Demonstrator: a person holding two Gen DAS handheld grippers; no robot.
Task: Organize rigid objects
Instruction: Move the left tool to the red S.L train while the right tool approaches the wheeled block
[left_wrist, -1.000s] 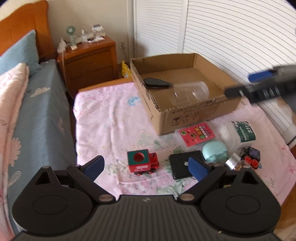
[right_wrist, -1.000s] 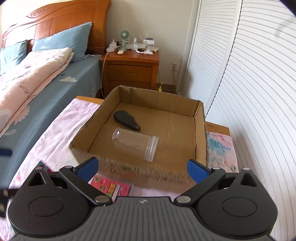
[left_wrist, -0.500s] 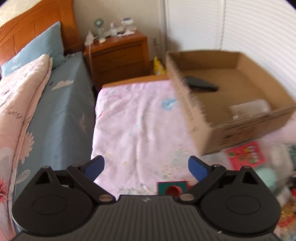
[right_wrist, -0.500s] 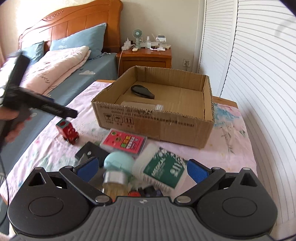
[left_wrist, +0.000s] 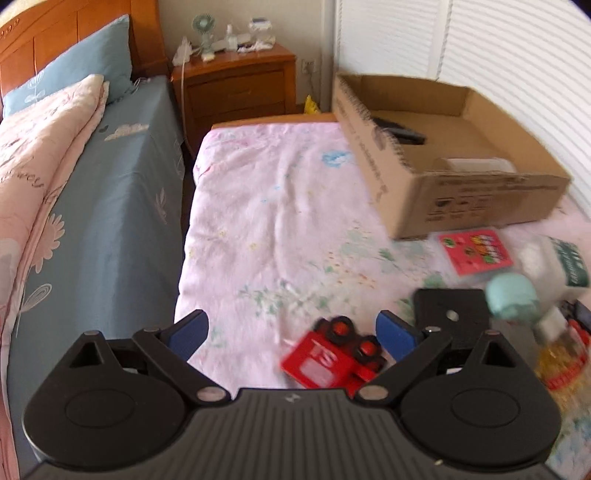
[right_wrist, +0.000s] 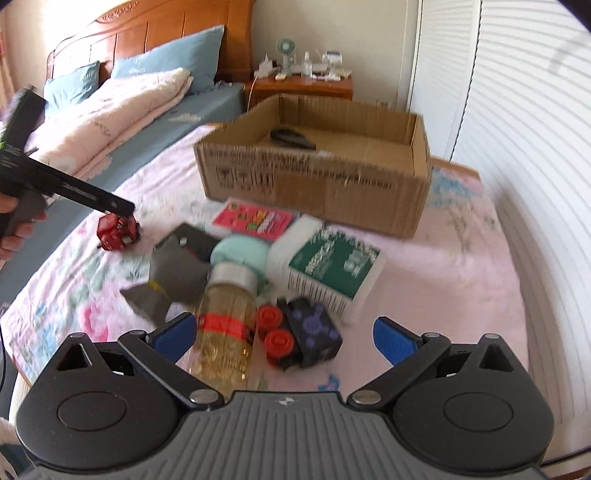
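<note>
A red toy train (left_wrist: 332, 356) lies tipped on its side on the pink sheet, between the open fingers of my left gripper (left_wrist: 291, 330) and closer to the right one. In the right wrist view the same train (right_wrist: 118, 229) sits just under the left gripper's tip (right_wrist: 118, 206). My right gripper (right_wrist: 286, 334) is open low over a clear bottle with amber contents (right_wrist: 227, 332) and a dark toy car with red wheels (right_wrist: 303, 336). The cardboard box (right_wrist: 314, 181) behind holds a dark flat object (right_wrist: 291, 136) and a clear jar (left_wrist: 476, 166).
A pink card pack (right_wrist: 255, 219), a green-and-white box (right_wrist: 332, 266), a black plate (left_wrist: 450, 314) and a grey pouch (right_wrist: 173, 273) lie in front of the carton. A bed (left_wrist: 92, 206) runs along the left. A hand (right_wrist: 14, 229) holds the left gripper.
My left gripper swung down and right onto the red train, which now lies tipped over. My right gripper drew back from the box and dropped low over the bottle and dark toy.
</note>
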